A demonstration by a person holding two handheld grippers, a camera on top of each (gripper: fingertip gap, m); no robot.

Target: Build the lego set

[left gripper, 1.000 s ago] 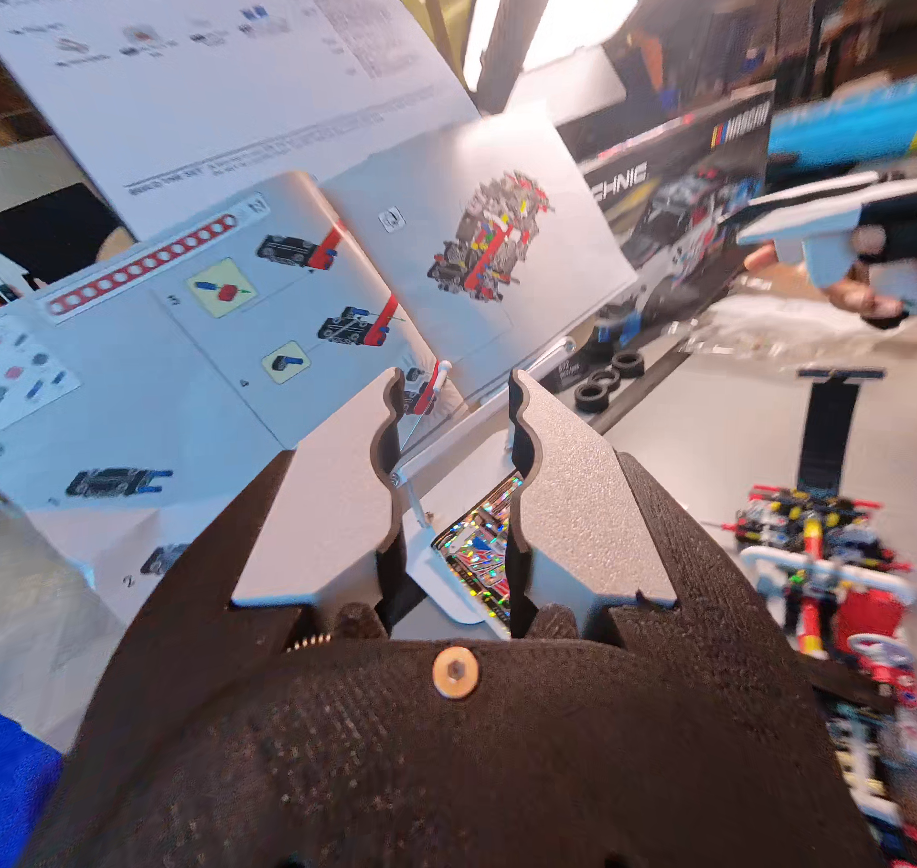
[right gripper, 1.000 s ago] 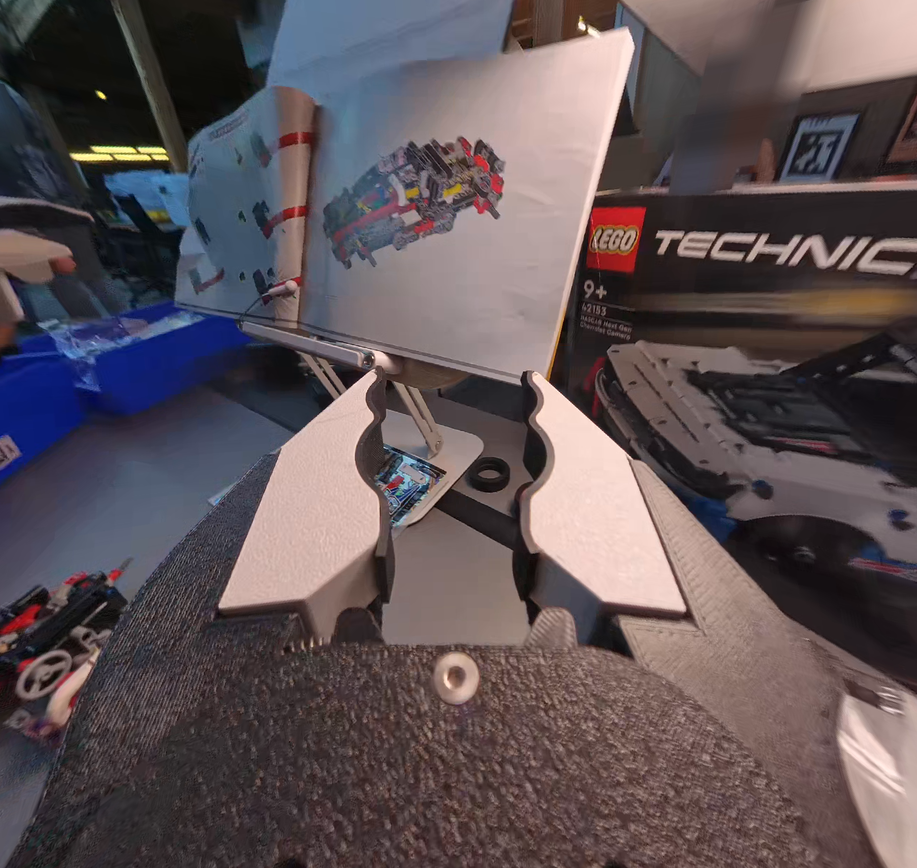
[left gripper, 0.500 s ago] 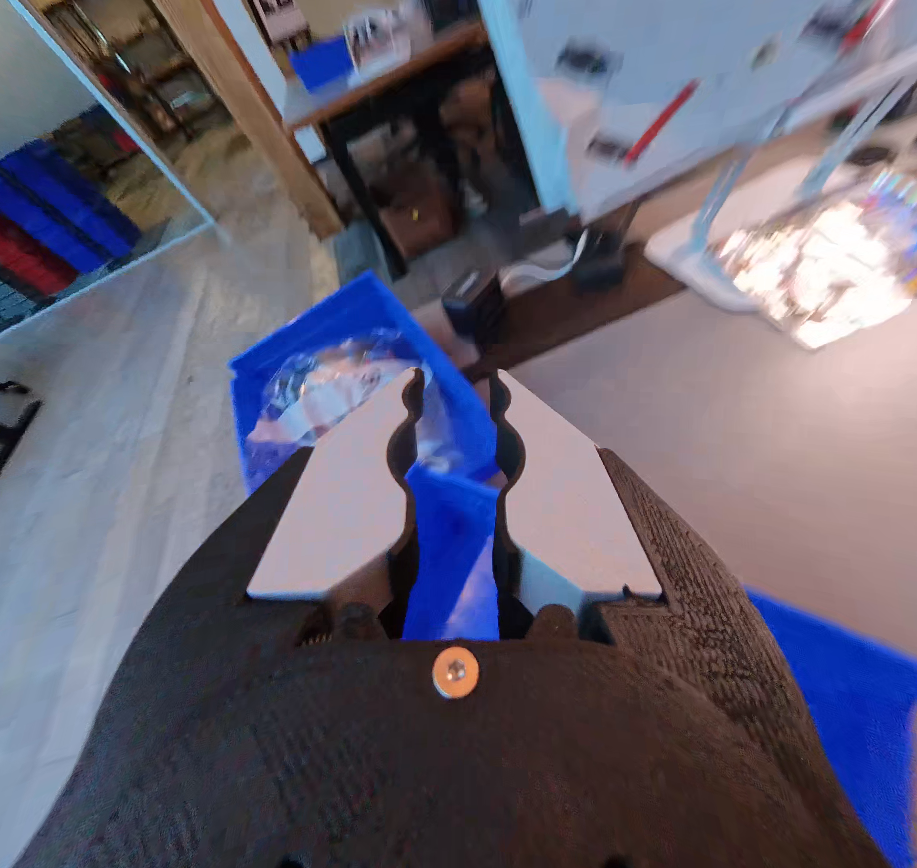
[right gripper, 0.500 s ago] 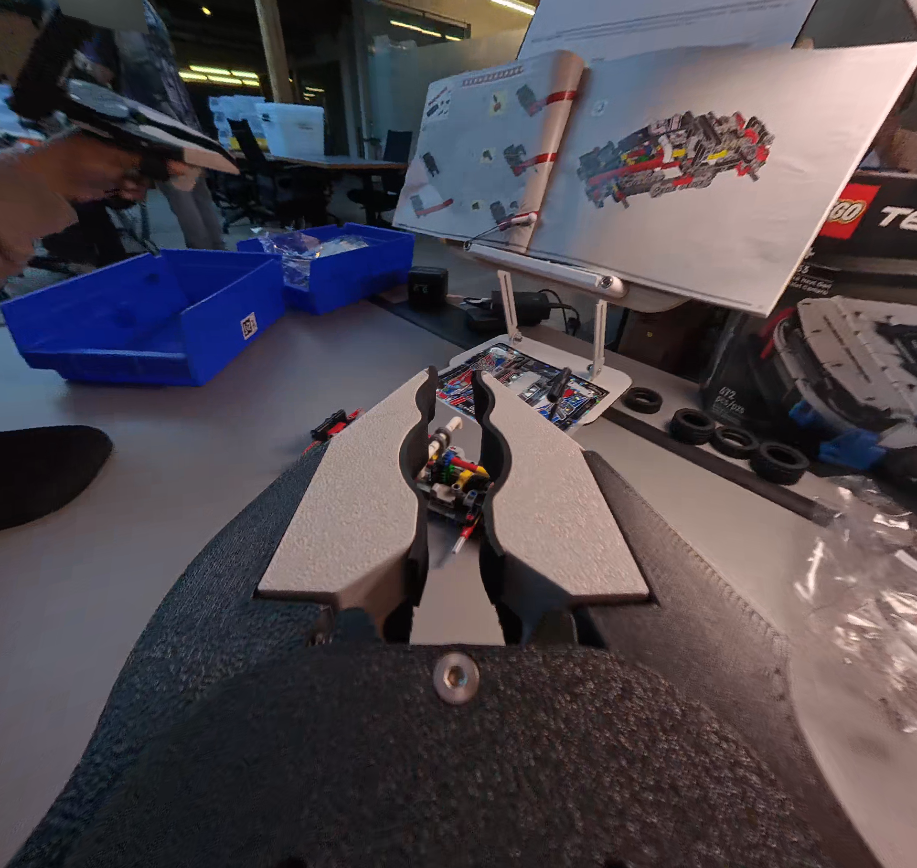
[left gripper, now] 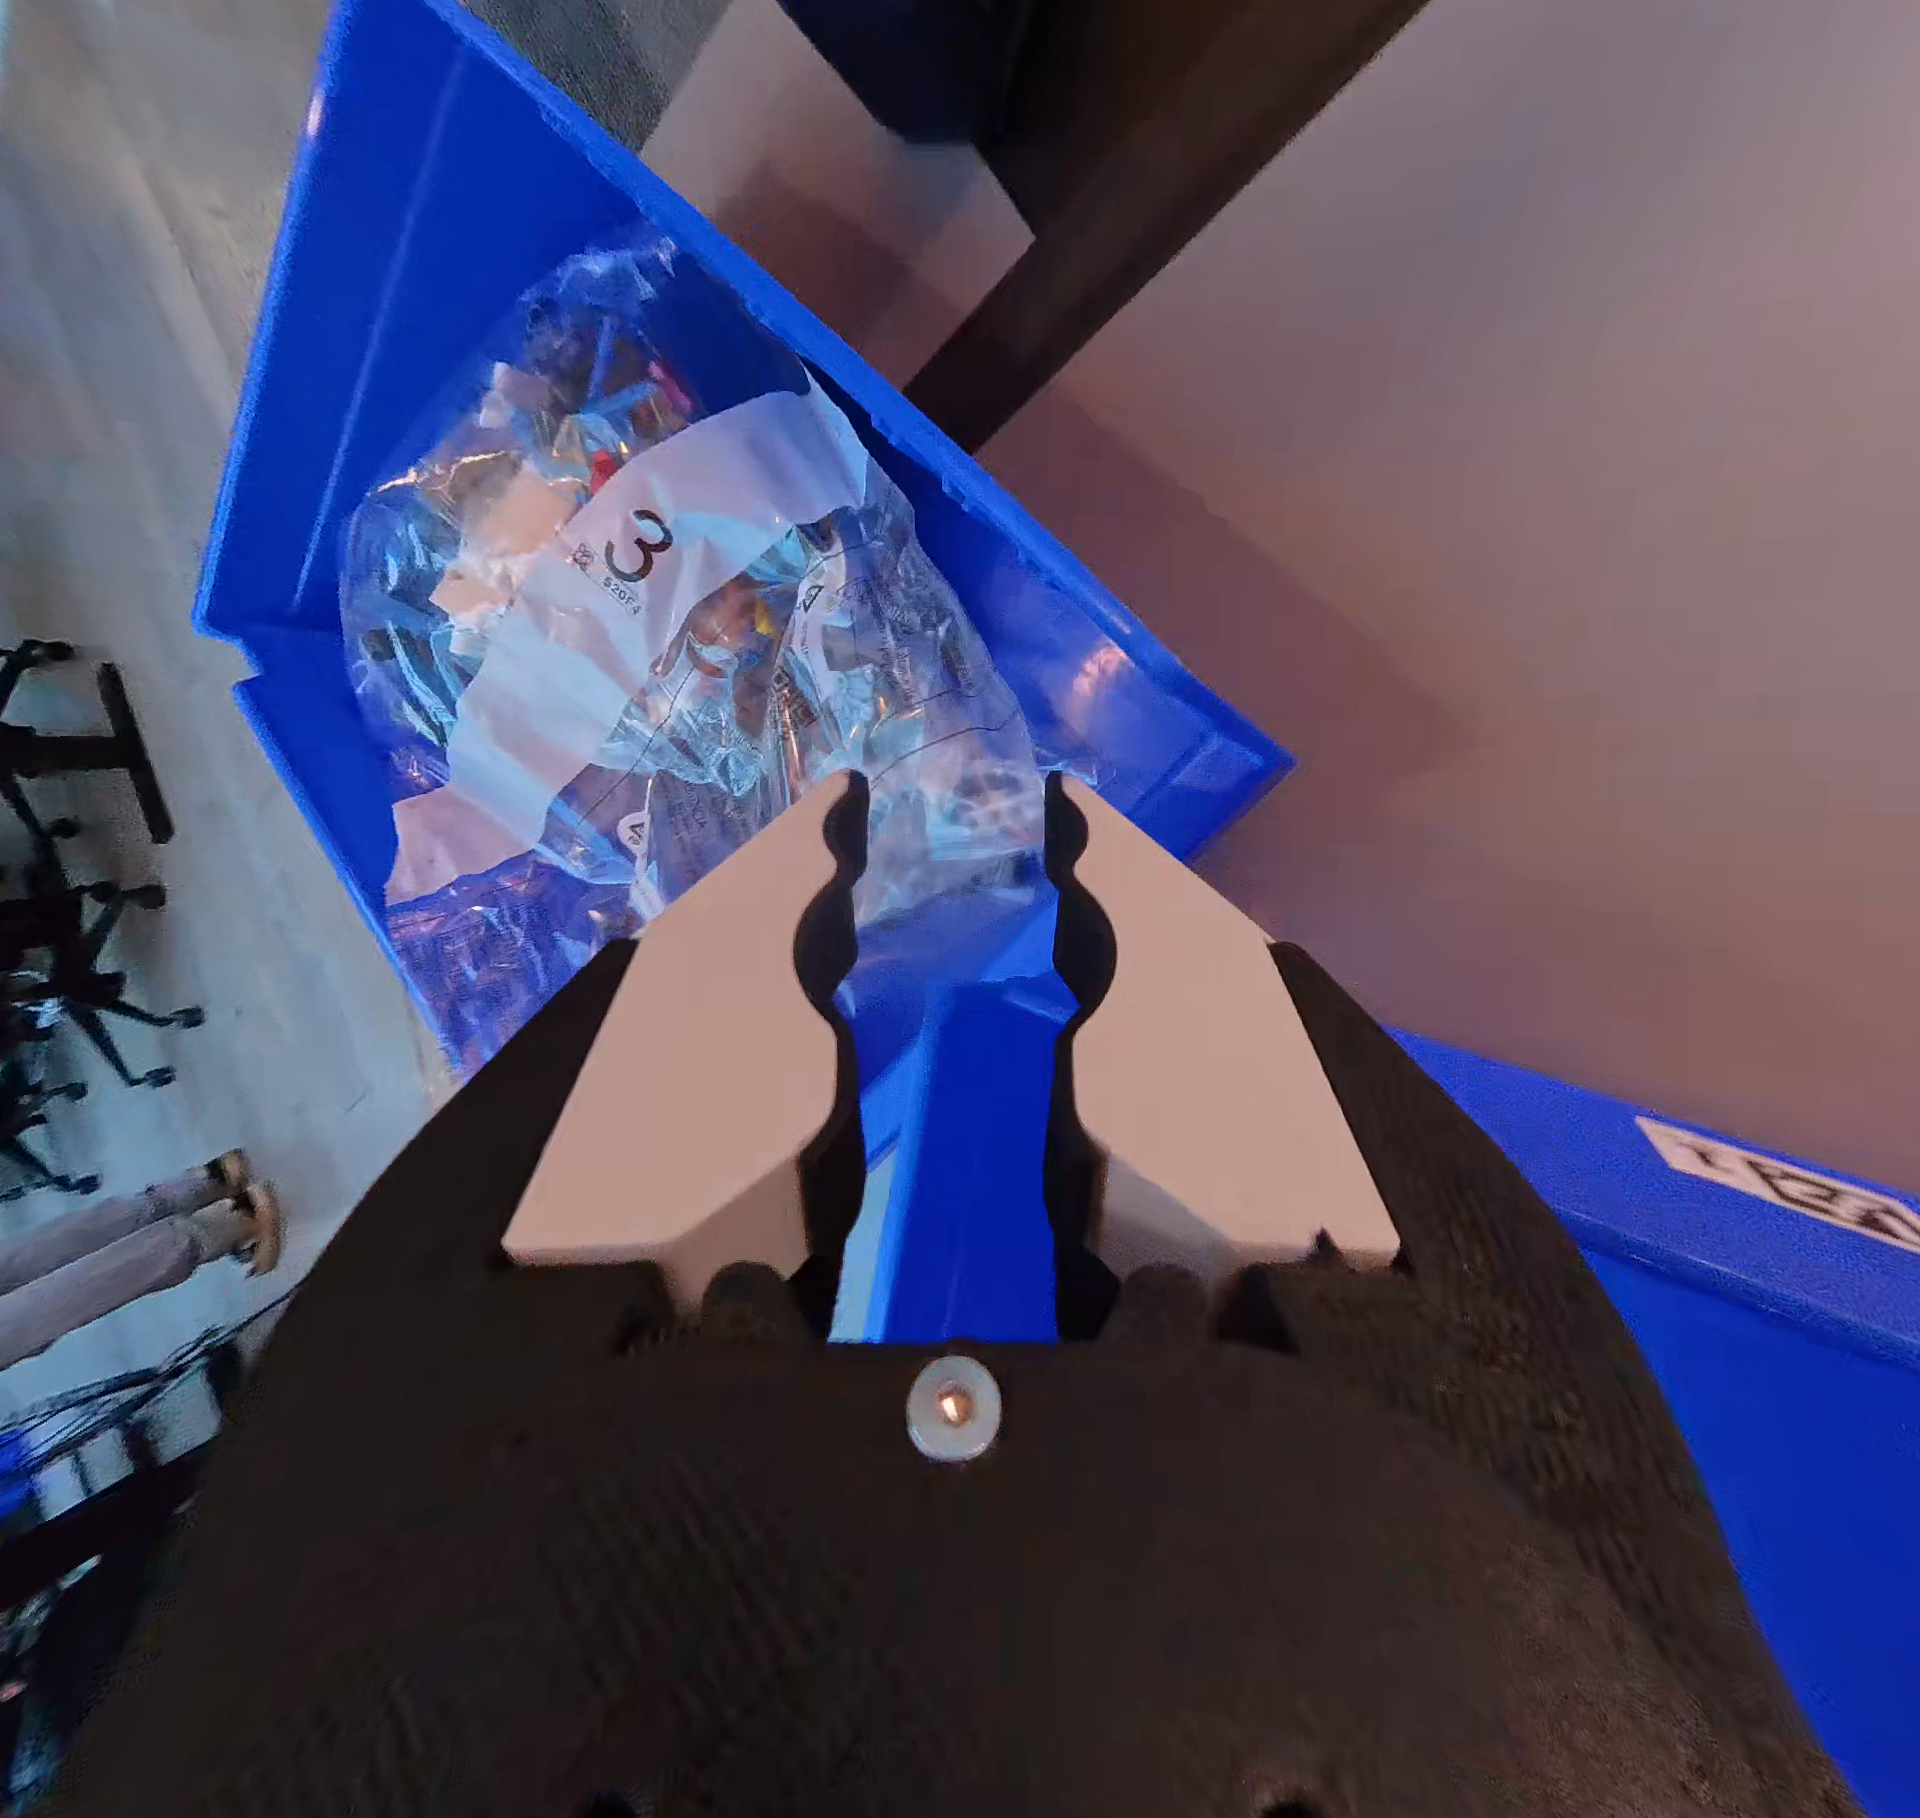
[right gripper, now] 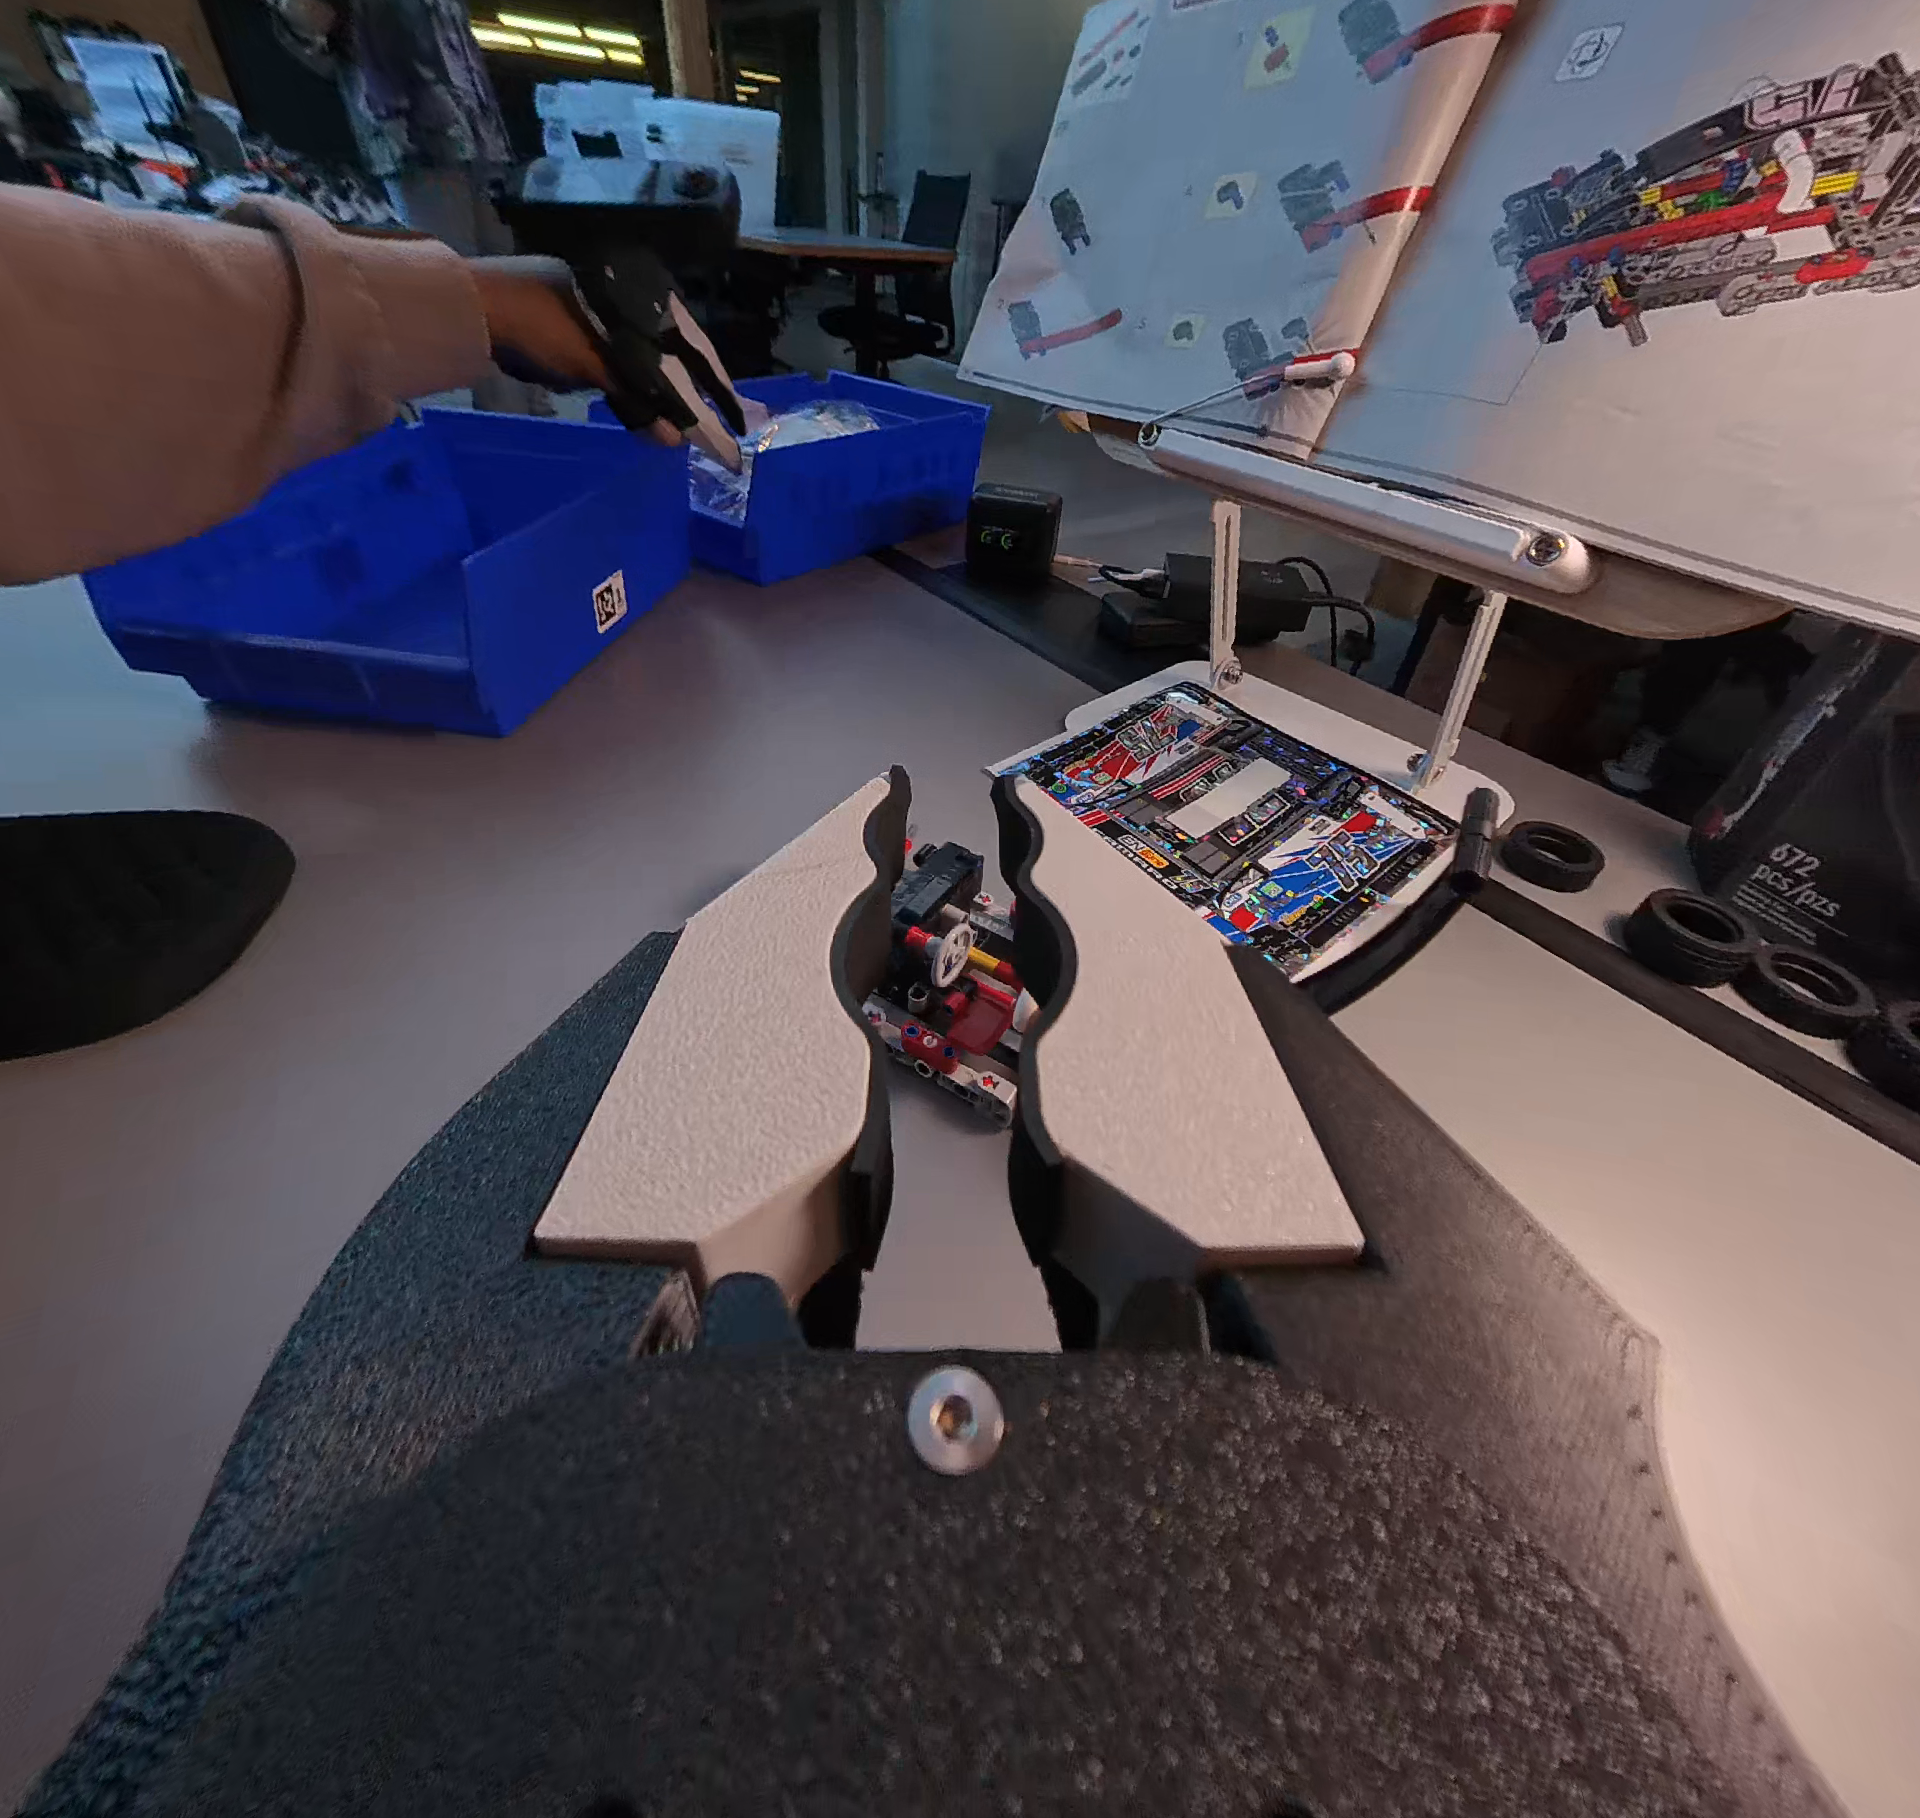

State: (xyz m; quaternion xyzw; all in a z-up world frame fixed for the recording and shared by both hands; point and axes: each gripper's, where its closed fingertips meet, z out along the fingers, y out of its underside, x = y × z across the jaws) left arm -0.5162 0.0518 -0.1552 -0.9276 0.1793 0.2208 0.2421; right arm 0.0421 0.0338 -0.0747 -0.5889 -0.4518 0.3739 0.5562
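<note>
Pale flooring is showing past the edge of the grey counter [left gripper: 1507, 418] in the left wrist view, and we are looking down into a blue bin [left gripper: 416, 241] that is holding a clear bag of parts [left gripper: 665, 625] (presumably kept there so the loose pieces stay together until needed). We are bringing the left gripper [left gripper: 951, 812] over the near end of that bag, its jaws standing moderately apart with nothing between them; whether the tips are touching the plastic we cannot tell. A second blue bin [left gripper: 1714, 1353] is lying just beside the first.

Turning to the right wrist view, we are hovering the right gripper [right gripper: 951, 802] low over the counter, jaws narrowly parted and empty. The half-built lego car [right gripper: 951, 979] is sitting on the counter beyond the fingers, seen through the gap, and we judge it is not being gripped. An instruction booklet [right gripper: 1351, 189] is propped on a stand [right gripper: 1351, 511] so the pages face us, a sticker sheet [right gripper: 1226, 833] is lying at its foot, and black tyres [right gripper: 1683, 932] are waiting to the right, near the set's box [right gripper: 1808, 833]. Farther off, the left gripper is reaching into the far bin, probably for the next bag.
</note>
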